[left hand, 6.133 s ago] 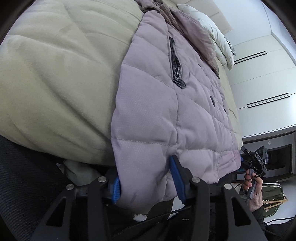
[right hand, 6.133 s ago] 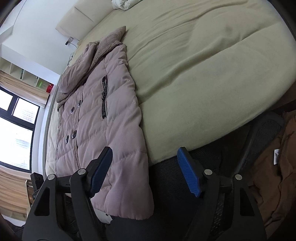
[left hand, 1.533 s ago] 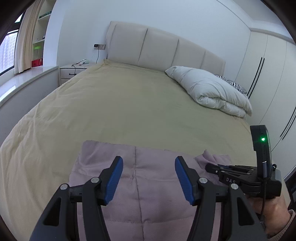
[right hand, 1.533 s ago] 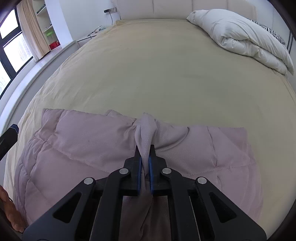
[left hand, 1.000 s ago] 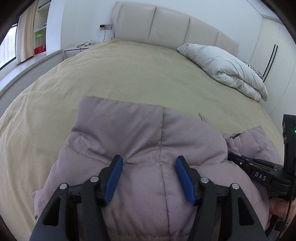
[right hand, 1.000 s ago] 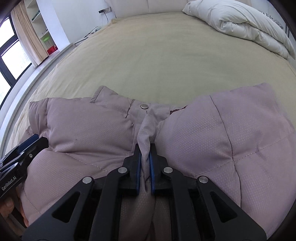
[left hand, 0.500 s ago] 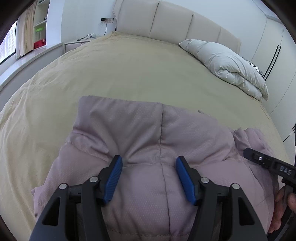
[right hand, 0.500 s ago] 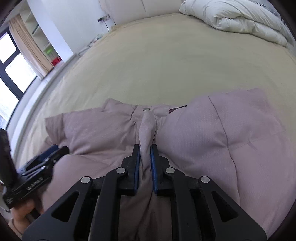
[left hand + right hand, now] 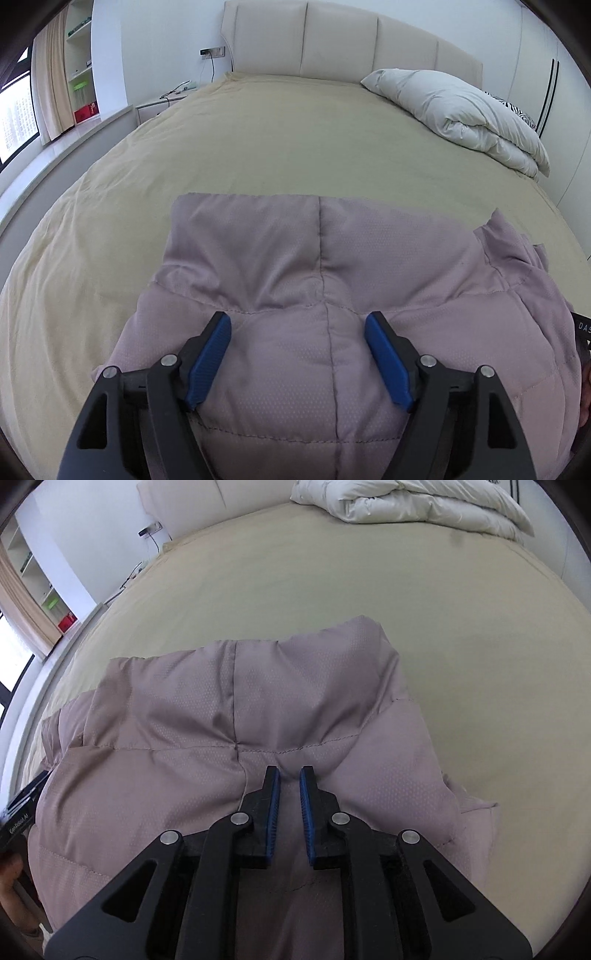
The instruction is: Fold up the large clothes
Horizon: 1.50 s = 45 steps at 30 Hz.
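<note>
A bedroom in a home — a wide bed (image 9: pixel 280 147) under a beige cover, with a padded cream headboard (image 9: pixel 340 40) against the wall. A folded white duvet (image 9: pixel 461 110) lies at its head. Beside it stand a nightstand (image 9: pixel 162 105), curtained window (image 9: pixel 22 107), open shelves (image 9: pixel 79 70) — and white wardrobe doors (image 9: pixel 546 74).
</note>
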Available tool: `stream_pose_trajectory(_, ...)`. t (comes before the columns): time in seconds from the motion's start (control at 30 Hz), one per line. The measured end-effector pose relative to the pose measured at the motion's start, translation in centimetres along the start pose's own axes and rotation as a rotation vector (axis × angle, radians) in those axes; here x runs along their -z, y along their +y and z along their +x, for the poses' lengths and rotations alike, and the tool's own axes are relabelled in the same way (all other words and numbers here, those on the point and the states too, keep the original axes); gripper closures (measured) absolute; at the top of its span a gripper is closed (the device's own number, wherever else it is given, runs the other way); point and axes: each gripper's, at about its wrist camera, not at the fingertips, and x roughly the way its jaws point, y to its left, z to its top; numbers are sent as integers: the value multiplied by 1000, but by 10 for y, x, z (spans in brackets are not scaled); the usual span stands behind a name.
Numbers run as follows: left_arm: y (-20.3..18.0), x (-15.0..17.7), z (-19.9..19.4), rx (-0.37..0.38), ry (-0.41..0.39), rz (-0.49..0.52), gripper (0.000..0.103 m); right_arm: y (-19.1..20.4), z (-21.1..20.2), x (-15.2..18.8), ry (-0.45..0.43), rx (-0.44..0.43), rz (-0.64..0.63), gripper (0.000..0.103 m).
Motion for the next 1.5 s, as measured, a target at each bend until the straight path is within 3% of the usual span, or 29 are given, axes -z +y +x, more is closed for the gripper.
stream_pose_trajectory(0.17, 1, 6, 6, 6, -9, -11, 24, 11, 9, 9, -19, 65, -56, 92)
stream_pose_trajectory(0.4, 2, 10, 9, 13, -21, -16, 23, 2, 11, 28, -44, 29, -35, 92)
stream_pose_trajectory(0.6, 4, 7, 8, 23, -2, -18, 24, 8, 19, 20, -49, 69, -68, 92)
stream_pose_trajectory(0.73, 12, 9, -33, 55, -14, -57, 26, 20, -17, 18, -30, 71, -31, 91)
stream_pose_trajectory(0.83, 11, 22, -67, 77, -50, -43, 26, 47, -75, 41, -166, -50, -88, 91)
stream_pose_trajectory(0.9, 9, 32, -76, 52, -47, -23, 26, 77, -91, 61, -168, -63, -187, 91)
stream_pose_trajectory(0.97, 6, 41, -75, 18, -34, 5, 25, 101, -88, 78, -120, -57, -257, 91)
stream_pose_trajectory(1.07, 7, 51, -74, 0, -35, 25, 22, 123, -81, 99, -160, 34, -302, 91)
stream_pose_trajectory(1.23, 22, 60, -62, 27, -30, 8, 11, 122, -71, 128, -244, 54, -314, 91)
stream_pose_trajectory(1.5, 22, 63, -47, 21, -31, 7, 4, 121, -47, 145, -251, 43, -303, 91)
